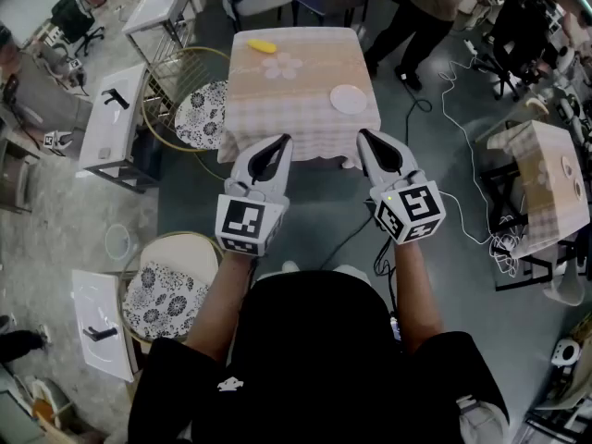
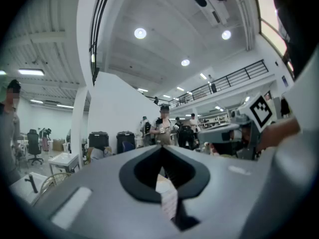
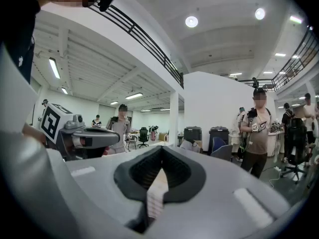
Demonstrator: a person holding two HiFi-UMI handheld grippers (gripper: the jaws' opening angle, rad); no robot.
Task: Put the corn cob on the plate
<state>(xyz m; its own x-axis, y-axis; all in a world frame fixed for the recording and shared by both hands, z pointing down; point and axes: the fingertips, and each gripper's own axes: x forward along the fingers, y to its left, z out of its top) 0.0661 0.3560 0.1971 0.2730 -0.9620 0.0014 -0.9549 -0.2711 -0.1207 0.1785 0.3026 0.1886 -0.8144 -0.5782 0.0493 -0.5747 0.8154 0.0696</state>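
corn cob (image 1: 262,46) lies near the far left corner of the cloth-covered table (image 1: 296,123), while the white plate (image 1: 349,99) sits by the table's right edge, well apart from it. i hold both tools level, short of the table's near edge: my left gripper (image 1: 282,141) and right gripper (image 1: 363,135) side by side, each with its jaws pressed together and nothing between them. each gripper view bears that out, the tips meeting against a hall of standing people. a floral-cushioned chair (image 1: 201,114) stands just off the table's left edge; a second chair (image 1: 166,289) stands by my left arm. a white cable (image 1: 462,146) trails across the floor to the right.
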